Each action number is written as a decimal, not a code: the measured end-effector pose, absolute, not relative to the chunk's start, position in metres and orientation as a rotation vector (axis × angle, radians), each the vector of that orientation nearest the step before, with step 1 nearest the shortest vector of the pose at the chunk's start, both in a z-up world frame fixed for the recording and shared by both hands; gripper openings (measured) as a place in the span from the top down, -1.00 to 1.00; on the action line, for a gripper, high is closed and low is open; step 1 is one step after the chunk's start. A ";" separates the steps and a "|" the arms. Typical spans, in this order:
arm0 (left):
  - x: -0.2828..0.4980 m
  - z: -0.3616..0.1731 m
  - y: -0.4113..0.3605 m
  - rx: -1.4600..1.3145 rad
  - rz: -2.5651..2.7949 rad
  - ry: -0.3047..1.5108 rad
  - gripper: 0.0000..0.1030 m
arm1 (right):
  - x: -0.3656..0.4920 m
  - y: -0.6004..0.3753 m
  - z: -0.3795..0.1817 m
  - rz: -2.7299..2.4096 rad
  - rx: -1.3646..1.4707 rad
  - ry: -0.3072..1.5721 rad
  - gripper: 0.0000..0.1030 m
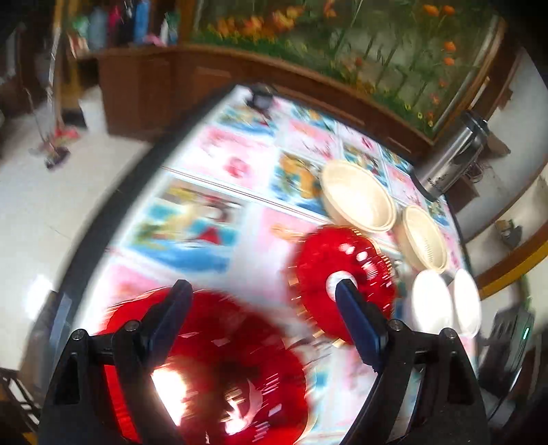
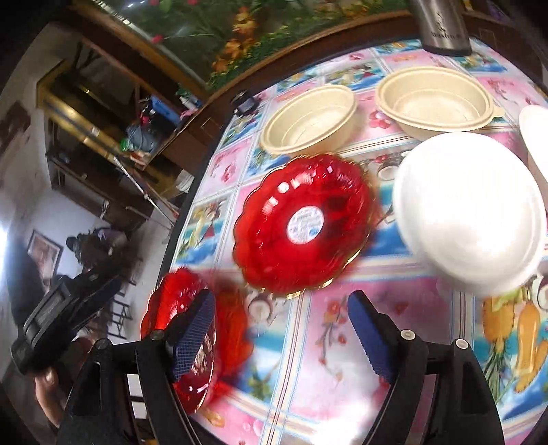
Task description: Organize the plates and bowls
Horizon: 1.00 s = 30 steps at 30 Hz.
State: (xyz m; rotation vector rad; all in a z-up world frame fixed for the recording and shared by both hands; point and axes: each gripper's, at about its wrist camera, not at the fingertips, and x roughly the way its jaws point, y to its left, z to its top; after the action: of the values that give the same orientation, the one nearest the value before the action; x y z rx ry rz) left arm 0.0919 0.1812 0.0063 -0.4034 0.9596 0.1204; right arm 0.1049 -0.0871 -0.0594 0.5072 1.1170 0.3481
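Two red scalloped plates lie on the patterned table. One red plate is directly under my open left gripper; it also shows at the table's near-left edge in the right wrist view. The second red plate with a white sticker lies ahead of my open right gripper and shows in the left wrist view. Two cream bowls stand behind it. A white bowl lies upside down to the right, a second white one beside it. Both grippers are empty.
A steel kettle stands at the table's far edge. A wooden cabinet with a flower-filled glass tank runs behind the table. The left gripper's body hangs off the table's left side over the tiled floor.
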 end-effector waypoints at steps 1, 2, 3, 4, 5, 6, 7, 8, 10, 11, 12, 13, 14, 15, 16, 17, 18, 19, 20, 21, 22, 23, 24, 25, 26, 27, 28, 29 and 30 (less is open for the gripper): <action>0.110 -0.002 0.176 -0.416 0.098 1.005 -0.66 | 0.107 -0.087 -0.063 0.350 0.516 1.127 -0.59; 0.118 -0.009 0.173 -0.425 0.099 1.032 -0.66 | 0.111 -0.086 -0.065 0.355 0.515 1.138 -0.59; 0.131 -0.018 0.170 -0.424 0.115 1.065 -0.66 | 0.113 -0.087 -0.070 0.342 0.513 1.152 -0.59; 0.133 -0.025 0.167 -0.418 0.111 1.095 -0.66 | 0.116 -0.087 -0.073 0.335 0.520 1.159 -0.59; 0.139 -0.031 0.165 -0.420 0.105 1.117 -0.66 | 0.119 -0.088 -0.076 0.336 0.532 1.164 -0.59; 0.140 -0.035 0.165 -0.425 0.102 1.130 -0.66 | 0.123 -0.089 -0.081 0.333 0.552 1.171 -0.59; 0.147 -0.041 0.164 -0.427 0.097 1.147 -0.66 | 0.126 -0.092 -0.084 0.327 0.570 1.175 -0.59; 0.149 -0.044 0.163 -0.434 0.095 1.155 -0.66 | 0.127 -0.094 -0.087 0.322 0.577 1.177 -0.59; 0.156 -0.053 0.162 -0.470 0.092 1.173 -0.66 | 0.133 -0.097 -0.092 0.308 0.585 1.190 -0.59; 0.158 -0.055 0.162 -0.478 0.086 1.182 -0.66 | 0.134 -0.099 -0.094 0.308 0.593 1.193 -0.59; 0.160 -0.057 0.161 -0.484 0.080 1.194 -0.66 | 0.137 -0.100 -0.096 0.306 0.596 1.192 -0.55; 0.163 -0.059 0.158 -0.486 0.065 1.206 -0.64 | 0.138 -0.100 -0.096 0.302 0.593 1.190 -0.55; 0.164 -0.061 0.156 -0.480 0.054 1.210 -0.64 | 0.139 -0.100 -0.096 0.298 0.591 1.190 -0.55; 0.165 -0.063 0.152 -0.469 0.042 1.214 -0.64 | 0.141 -0.100 -0.097 0.294 0.589 1.193 -0.51; 0.168 -0.066 0.148 -0.463 0.031 1.224 -0.59 | 0.142 -0.099 -0.098 0.289 0.584 1.197 -0.44; 0.168 -0.068 0.147 -0.463 0.024 1.234 -0.44 | 0.145 -0.099 -0.100 0.283 0.581 1.202 -0.42; 0.169 -0.069 0.145 -0.462 0.017 1.242 -0.30 | 0.147 -0.100 -0.101 0.278 0.583 1.205 -0.37; 0.170 -0.072 0.142 -0.454 0.006 1.252 -0.18 | 0.148 -0.100 -0.102 0.273 0.582 1.205 -0.29; 0.171 -0.074 0.140 -0.440 0.004 1.264 -0.05 | 0.149 -0.100 -0.103 0.266 0.577 1.206 -0.25; 0.172 -0.077 0.138 -0.427 0.005 1.281 0.06 | 0.150 -0.100 -0.106 0.259 0.570 1.211 -0.20; 0.173 -0.081 0.136 -0.427 -0.007 1.302 0.23 | 0.150 -0.100 -0.108 0.253 0.566 1.216 -0.10; 0.173 -0.081 0.135 -0.418 -0.006 1.297 0.42 | 0.152 -0.100 -0.110 0.244 0.561 1.223 0.05; 0.174 -0.082 0.134 -0.409 -0.004 1.299 0.55 | 0.153 -0.099 -0.113 0.241 0.558 1.227 0.16; 0.174 -0.083 0.135 -0.404 0.010 1.303 0.69 | 0.153 -0.099 -0.115 0.235 0.552 1.230 0.39; 0.174 -0.083 0.135 -0.401 0.018 1.303 0.75 | 0.154 -0.100 -0.116 0.220 0.540 1.228 0.44; 0.174 -0.083 0.136 -0.404 0.023 1.299 0.75 | 0.154 -0.100 -0.117 0.212 0.527 1.226 0.60; 0.174 -0.084 0.137 -0.408 0.021 1.297 0.76 | 0.154 -0.101 -0.118 0.212 0.525 1.227 0.74; 0.173 -0.084 0.137 -0.408 0.018 1.299 0.76 | 0.154 -0.103 -0.119 0.220 0.534 1.224 0.74; 0.174 -0.083 0.137 -0.404 0.017 1.299 0.76 | 0.155 -0.104 -0.119 0.221 0.535 1.222 0.74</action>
State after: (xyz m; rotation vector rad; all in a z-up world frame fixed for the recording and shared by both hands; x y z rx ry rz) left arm 0.1736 0.1366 -0.0834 -0.4041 1.2990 0.0174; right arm 0.1547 -0.1045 -0.1193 0.5355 1.2224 0.2207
